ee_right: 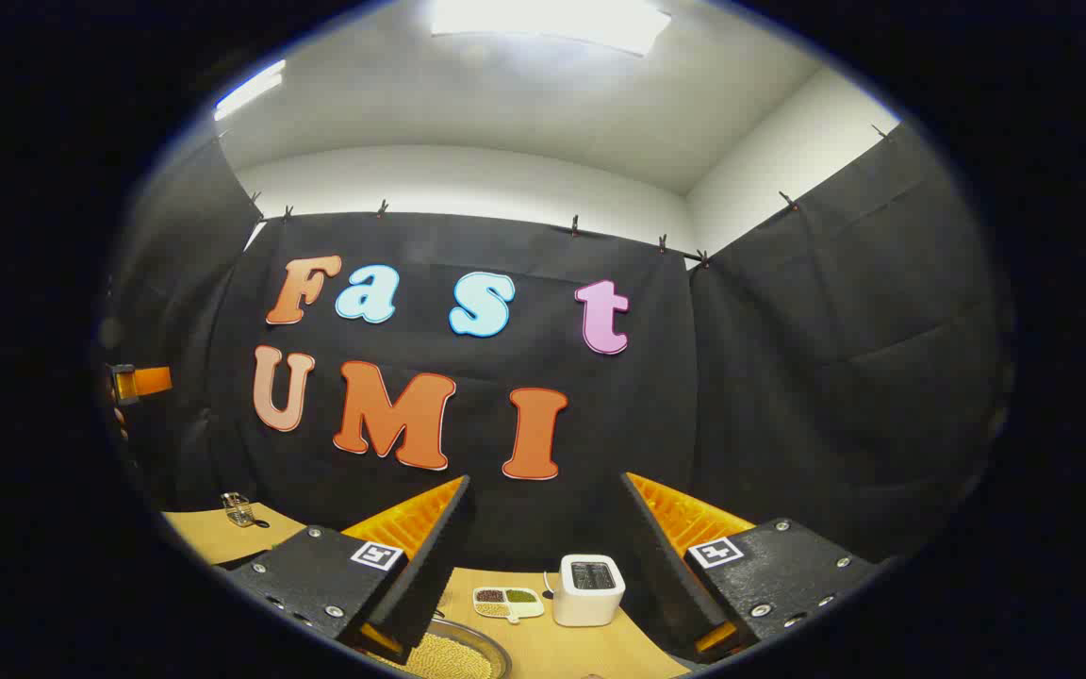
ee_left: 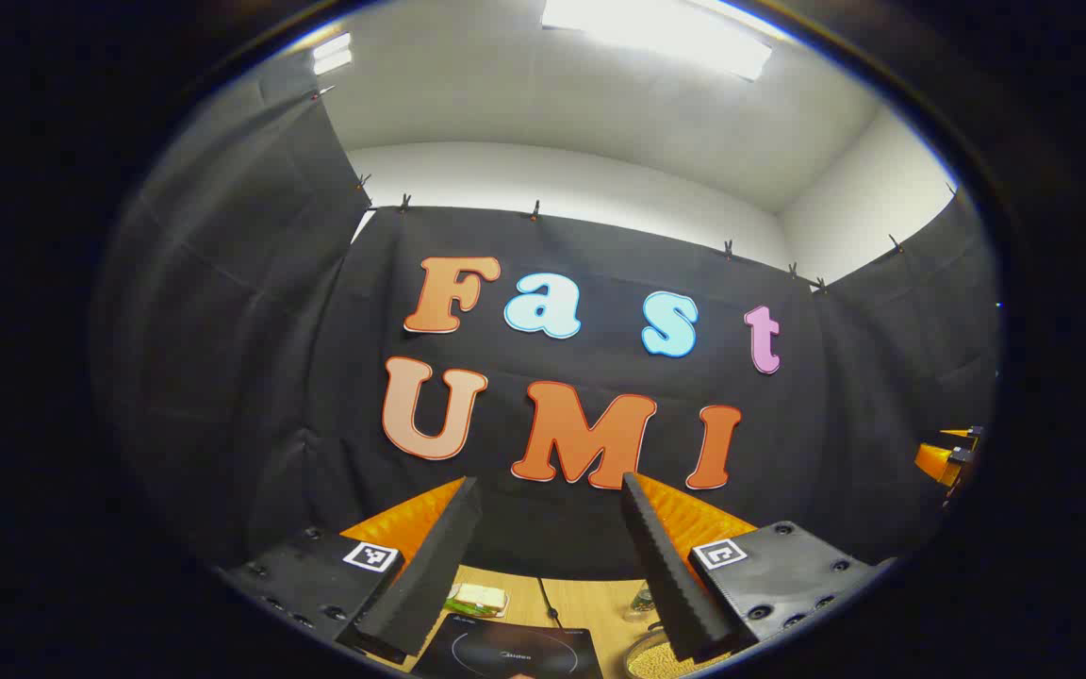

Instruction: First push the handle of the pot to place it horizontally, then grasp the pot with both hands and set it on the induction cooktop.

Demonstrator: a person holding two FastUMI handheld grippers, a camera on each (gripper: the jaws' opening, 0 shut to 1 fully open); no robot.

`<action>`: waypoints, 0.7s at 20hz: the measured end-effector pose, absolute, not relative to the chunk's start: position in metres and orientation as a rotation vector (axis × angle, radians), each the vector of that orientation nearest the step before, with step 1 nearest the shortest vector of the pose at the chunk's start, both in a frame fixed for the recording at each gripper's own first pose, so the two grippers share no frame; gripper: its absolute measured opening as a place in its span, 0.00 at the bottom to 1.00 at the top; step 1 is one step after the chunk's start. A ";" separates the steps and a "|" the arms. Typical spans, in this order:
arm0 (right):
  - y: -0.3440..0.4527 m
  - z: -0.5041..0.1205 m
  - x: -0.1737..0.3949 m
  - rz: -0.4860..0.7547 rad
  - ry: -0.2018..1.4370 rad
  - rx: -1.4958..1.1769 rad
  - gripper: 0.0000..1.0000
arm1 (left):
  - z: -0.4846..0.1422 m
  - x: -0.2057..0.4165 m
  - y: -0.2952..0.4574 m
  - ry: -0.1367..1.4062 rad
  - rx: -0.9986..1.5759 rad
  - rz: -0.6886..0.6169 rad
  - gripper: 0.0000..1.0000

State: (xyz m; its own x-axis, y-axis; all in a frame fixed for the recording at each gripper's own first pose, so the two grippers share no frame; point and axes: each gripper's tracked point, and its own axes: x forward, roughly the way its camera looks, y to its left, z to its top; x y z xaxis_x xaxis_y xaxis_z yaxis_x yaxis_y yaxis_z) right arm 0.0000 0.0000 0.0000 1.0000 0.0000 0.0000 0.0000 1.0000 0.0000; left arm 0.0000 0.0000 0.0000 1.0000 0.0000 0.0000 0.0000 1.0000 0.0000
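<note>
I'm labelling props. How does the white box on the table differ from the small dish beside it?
The white box is tall and blocky, with a dark panel on top; the divided dish is low and flat. The box looks closed; the dish lies open, showing dark and green contents in separate compartments. Both are pale, standing apart on the wooden table.

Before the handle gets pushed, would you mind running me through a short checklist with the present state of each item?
1. Left gripper open, nothing between its fingers: ok.
2. Right gripper open, nothing between its fingers: ok.
3. Induction cooktop top free to take the pot, as far as seen: ok.
4. Pot, filled with pale grains, in sight by the fingers: ok.
5. Which way the pot's handle points: cannot tell.
6. White appliance and small dish standing apart from the pot: ok.
</note>
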 end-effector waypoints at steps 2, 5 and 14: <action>0.002 0.001 -0.001 0.012 -0.001 0.000 0.94 | -0.006 0.001 -0.001 0.014 0.010 0.003 0.98; 0.006 0.002 -0.002 0.026 -0.005 -0.008 0.96 | -0.011 0.002 -0.003 0.024 0.028 0.004 0.96; 0.010 0.005 -0.006 0.046 -0.008 0.004 0.95 | -0.017 0.004 -0.009 0.031 0.060 0.007 0.98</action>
State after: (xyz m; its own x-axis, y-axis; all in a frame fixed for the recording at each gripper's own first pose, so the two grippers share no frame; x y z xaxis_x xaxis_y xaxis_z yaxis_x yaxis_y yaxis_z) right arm -0.0056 0.0101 0.0053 0.9989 0.0458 0.0084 -0.0458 0.9989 0.0040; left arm 0.0040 -0.0086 -0.0168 0.9995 0.0079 -0.0313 -0.0060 0.9982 0.0598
